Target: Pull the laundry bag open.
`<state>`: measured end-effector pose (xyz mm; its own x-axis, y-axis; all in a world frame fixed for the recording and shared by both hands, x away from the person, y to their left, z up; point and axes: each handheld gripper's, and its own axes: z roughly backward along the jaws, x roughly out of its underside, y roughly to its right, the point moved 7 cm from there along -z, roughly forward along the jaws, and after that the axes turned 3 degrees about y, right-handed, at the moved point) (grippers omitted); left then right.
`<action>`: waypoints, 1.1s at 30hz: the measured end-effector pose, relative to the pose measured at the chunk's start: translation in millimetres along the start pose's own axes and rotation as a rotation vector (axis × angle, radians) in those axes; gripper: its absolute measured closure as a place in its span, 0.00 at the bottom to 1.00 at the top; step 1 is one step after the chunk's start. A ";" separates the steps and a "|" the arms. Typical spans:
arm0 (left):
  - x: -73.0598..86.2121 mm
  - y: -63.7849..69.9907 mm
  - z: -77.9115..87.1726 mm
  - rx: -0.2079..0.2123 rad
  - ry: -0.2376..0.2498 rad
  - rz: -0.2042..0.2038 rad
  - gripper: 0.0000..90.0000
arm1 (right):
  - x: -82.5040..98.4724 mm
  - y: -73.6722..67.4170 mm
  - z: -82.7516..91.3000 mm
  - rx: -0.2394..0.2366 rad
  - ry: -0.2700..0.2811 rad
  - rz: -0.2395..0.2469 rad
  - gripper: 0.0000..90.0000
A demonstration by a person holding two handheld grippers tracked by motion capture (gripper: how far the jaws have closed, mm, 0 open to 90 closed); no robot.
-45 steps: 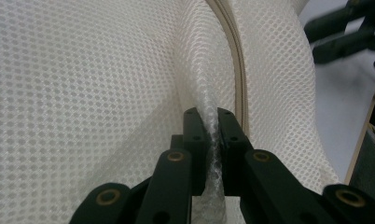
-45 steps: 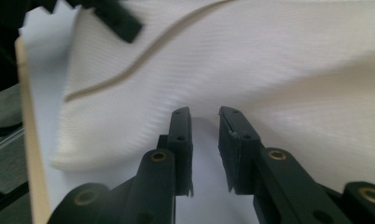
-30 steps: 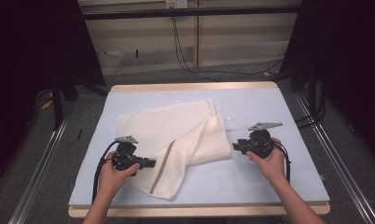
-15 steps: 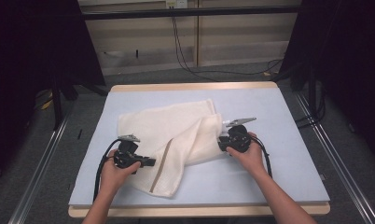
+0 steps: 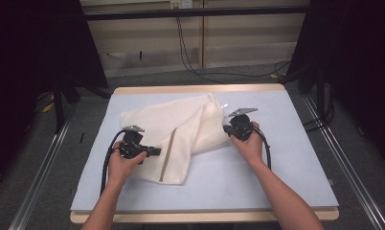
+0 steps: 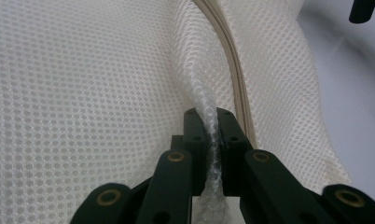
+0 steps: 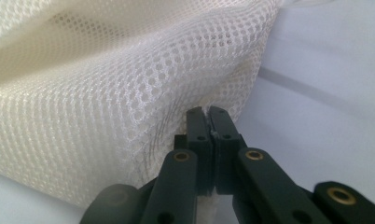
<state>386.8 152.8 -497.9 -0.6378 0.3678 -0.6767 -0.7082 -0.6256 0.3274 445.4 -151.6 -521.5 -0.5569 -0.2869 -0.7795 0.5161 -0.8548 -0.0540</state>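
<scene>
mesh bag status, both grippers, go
Left gripper shut on mesh bag, pinching a fold. Right gripper just closed on its edge. Nothing in the way.

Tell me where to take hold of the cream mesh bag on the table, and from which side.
Grip the mesh bag at its thin outer edges, coming in level from each side. The limp mesh pinches easily there. The left hand-held gripper is shut on a raised fold beside the zip seam; the right hand-held gripper, its jaws just closed, pinches the bag's right edge.
</scene>
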 end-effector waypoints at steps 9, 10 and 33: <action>22.4 12.1 6.5 0.053 0.013 -0.015 0.94 | 6.8 -1.0 19.9 -0.005 0.029 -0.004 0.87; 23.0 13.5 8.4 0.060 0.005 -0.023 0.94 | 6.5 -0.5 23.6 -0.009 0.036 0.002 0.87; 33.7 21.4 6.8 0.074 -0.013 -0.021 0.93 | -4.6 -31.5 18.9 -0.201 0.007 -0.102 0.96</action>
<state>348.1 156.5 -509.2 -0.6264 0.3896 -0.6752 -0.7413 -0.5655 0.3614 419.4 -131.6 -504.5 -0.6084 -0.1997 -0.7681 0.5773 -0.7754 -0.2557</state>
